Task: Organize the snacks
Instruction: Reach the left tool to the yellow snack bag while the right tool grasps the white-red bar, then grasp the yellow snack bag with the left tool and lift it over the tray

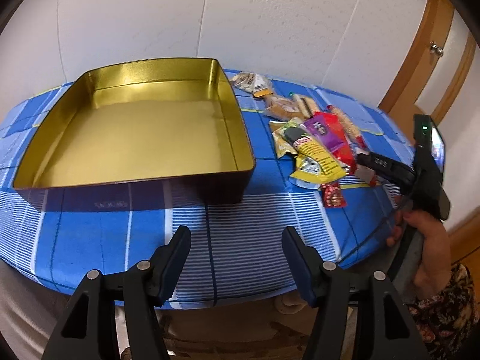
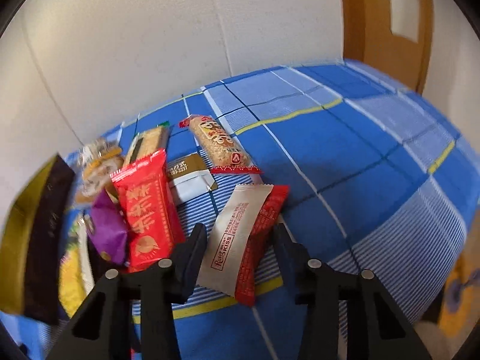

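**A:** Since we're sat right over the pile, the thing to sort out is how that flat white-and-red foil snack packet with "KISS" printed on it [image 2: 240, 240] lies against our right gripper [image 2: 240, 237]. From the right wrist view it's dead ahead, lying on the blue checked tablecloth [image 2: 345, 156] between the two black fingers [image 2: 195, 249]. Its long axis runs nearly along the line we're pointing, tilted a bit: near end low and slightly left, far crimped end up and to the right.

**B:** Agreed, so the fingers straddle the short way across it, which is what we want. Are we actually gripping yet?

**A:** Not that we can see. The jaws look parted, with the packet in the gap and a sliver of cloth showing by the right finger. We'd call it unclenched, nothing held.

**B:** And the left one?

**A:** Our left gripper [image 1: 237, 258] hangs wide apart with nothing in it, over the near edge of the table, just in front of the big square gold-lined tin box [image 1: 135, 138]. The box is bare inside, so the sorting has barely begun, we reckon.

**B:** So the right hand is much nearer the snacks, and the left is nearer the tin.

**A:** Yep. The tin lies off to the left of the pile, so the packet would have to travel leftward past the red foil packet with gold lettering [image 2: 147, 210] sitting just beside our left finger. That neighbour is what we'd watch.
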